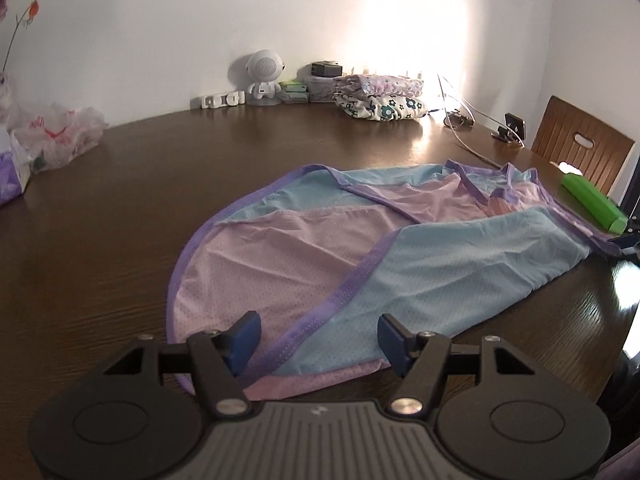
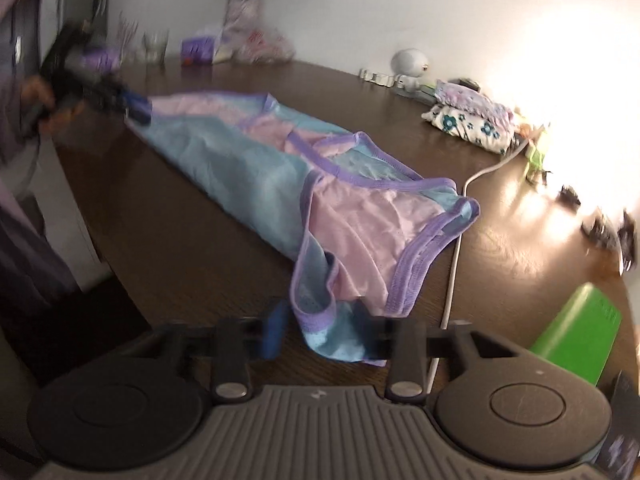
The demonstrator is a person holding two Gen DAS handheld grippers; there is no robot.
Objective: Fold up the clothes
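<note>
- Far left on the table [image 1: 120, 220] I see a purple tissue box [image 1: 8, 176] and a crumpled plastic bag [image 1: 52, 136]. I cannot make out what the bag holds.
- In the right wrist view a vase [image 2: 242, 12] at the table's far end holds flowers, with a glass [image 2: 154, 46] beside it. Blur hides whether the glass has anything in it.
- My left hand-held gripper [image 1: 320, 332] hangs over the near hem of the vest [image 1: 320, 248], its jaws wide apart and gripping nothing.
- The vest, pink and blue with purple trim, lies flat across the middle of the table, one blue side already folded over the pink.
- Against the wall sit a small white robot figure [image 1: 262, 76] and a pile of folded clothes [image 1: 380, 96], well apart from the vest.
- My right hand-held gripper [image 2: 320, 324] is at the vest's shoulder end. A strap [image 2: 320, 312] lies between its jaws, which stand partly apart. Blur keeps me from seeing either pad press on the cloth.
- A white cable [image 2: 452, 272] runs just beside that end of the vest.
- A green bottle [image 1: 592, 200] lies near the table's right edge, in front of a wooden chair [image 1: 580, 144].
</note>
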